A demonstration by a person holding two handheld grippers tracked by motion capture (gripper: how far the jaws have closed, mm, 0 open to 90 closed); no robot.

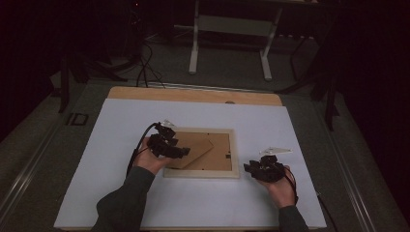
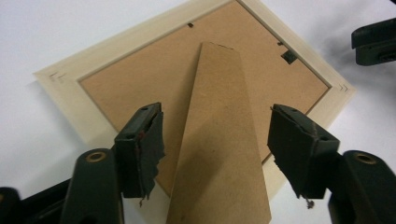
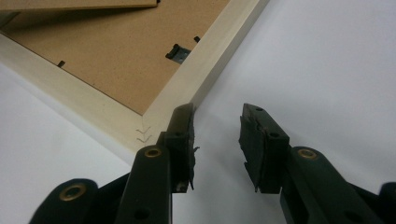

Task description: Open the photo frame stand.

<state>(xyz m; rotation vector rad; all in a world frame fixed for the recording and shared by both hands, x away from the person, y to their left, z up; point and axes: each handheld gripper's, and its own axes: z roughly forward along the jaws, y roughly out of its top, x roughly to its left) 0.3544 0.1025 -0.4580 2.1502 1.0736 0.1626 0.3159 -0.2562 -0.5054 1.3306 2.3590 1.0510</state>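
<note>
Currently positioned face down on the white table surface: picture frame, pale wood border, brown fibreboard backing facing up. Located near the table centre, between the two hands.

Easel stand: brown fibreboard strut, hinged on the backing, tapering to a narrow end toward the frame's middle. Raised off the backing at its wide end in the left gripper view; seen as a strip along the top edge in the right gripper view.

Left gripper: over the frame's left part, held from below by the left hand. Jaws spread wide, one on each side of the easel stand's wide end, clear gaps on both sides; pads not pressing on it. Released, nothing grasped. Worn padding hanging ragged from the left pad.

Right gripper: on the white surface just beside the frame's lower right corner, held by the right hand. Jaws partly apart with only white surface between them. Released, nothing grasped. One fingertip just beside the frame's corner; contact not determinable.

Small dark metal hanger: fixed on the backing near the frame's border. Retaining tabs along the backing's edge.
</note>
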